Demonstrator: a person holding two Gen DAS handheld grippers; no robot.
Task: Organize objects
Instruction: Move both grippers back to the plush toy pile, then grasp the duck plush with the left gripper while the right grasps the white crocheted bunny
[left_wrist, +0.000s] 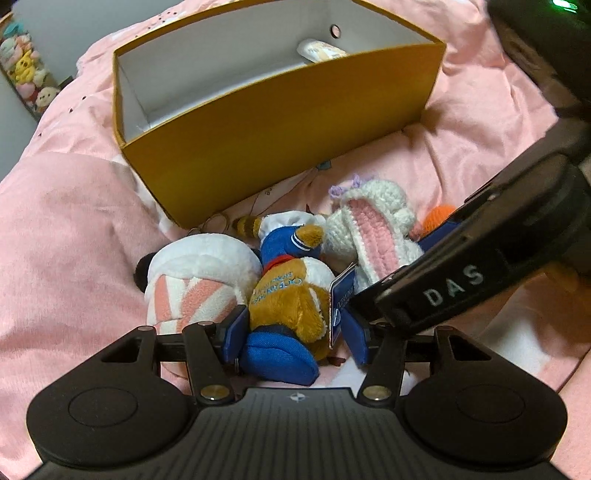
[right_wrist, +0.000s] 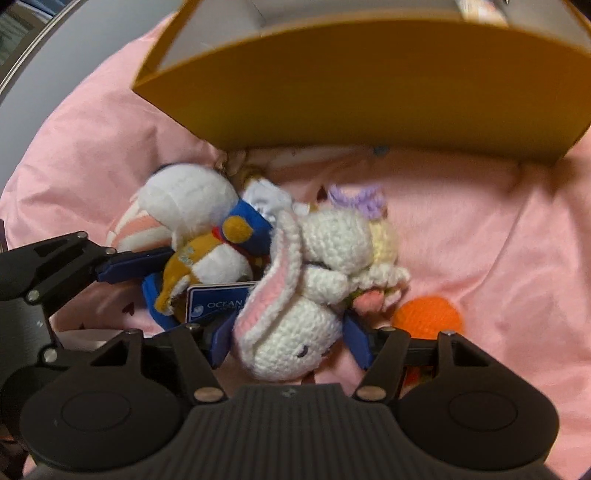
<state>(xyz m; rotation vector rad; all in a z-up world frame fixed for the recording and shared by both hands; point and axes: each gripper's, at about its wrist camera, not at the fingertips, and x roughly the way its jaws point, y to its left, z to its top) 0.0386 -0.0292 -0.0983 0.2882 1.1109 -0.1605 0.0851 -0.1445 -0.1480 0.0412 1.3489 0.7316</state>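
Beside the near wall of the yellow box (left_wrist: 280, 122): three toys packed touching, white-and-pink plush (left_wrist: 195, 280), brown sailor plush (left_wrist: 291, 291), crocheted rabbit (right_wrist: 295, 295), no gap among them. Right of that cluster, an orange crocheted ball (right_wrist: 428, 317) just beside the rabbit. Further right along the wall, bare pink blanket (right_wrist: 498, 229). Inside the box, mostly open floor; one pale item (left_wrist: 321, 51) at the far right corner.

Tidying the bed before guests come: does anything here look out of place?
Yes. Three soft toys lie jumbled on the pink blanket outside the yellow box: a fox, a crocheted bunny and a white plush. An orange ball lies apart.
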